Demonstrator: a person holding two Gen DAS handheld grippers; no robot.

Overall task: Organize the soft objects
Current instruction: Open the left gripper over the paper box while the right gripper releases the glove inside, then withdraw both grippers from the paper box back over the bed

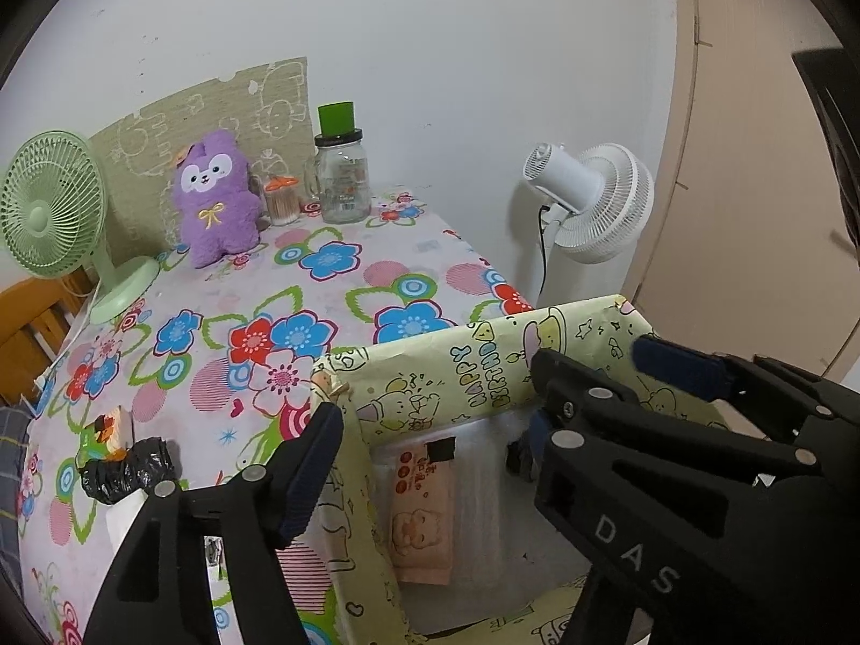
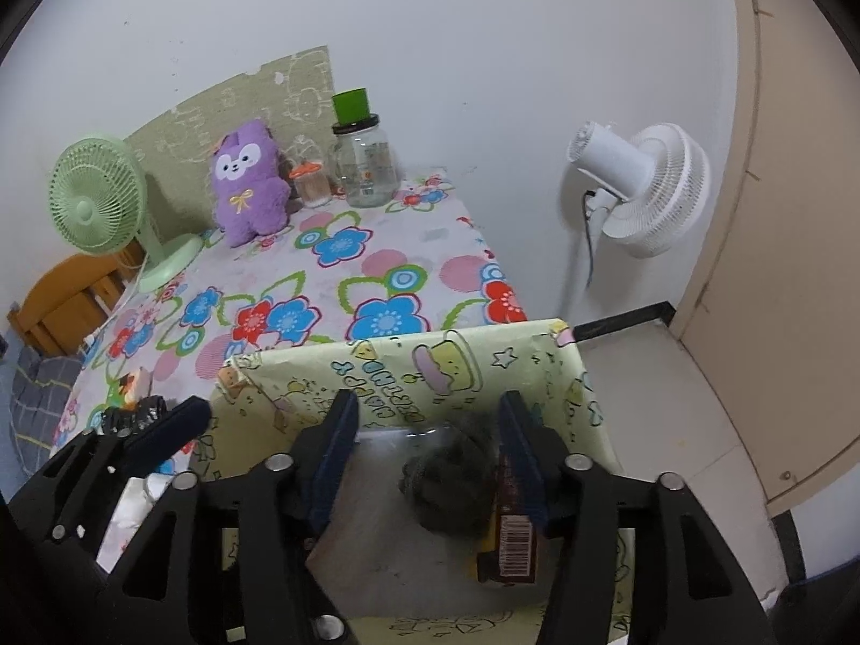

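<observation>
Two soft things already lie in the yellow box [image 2: 484, 371]: a pink packet [image 1: 422, 510] under my spread, empty left claw [image 1: 430, 441], a grey bundle [image 2: 451, 489] under my parted right claw [image 2: 427, 451]; the purple plush [image 1: 217, 196] waits on the bench [image 1: 333, 290]

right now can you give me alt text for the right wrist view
The right gripper hangs with open jaws over a box wrapped in yellow birthday paper, above a grey fuzzy ball and a brown packet lying inside. Behind it, a floral tablecloth holds a purple plush toy, a green fan and a glass jar.
</observation>
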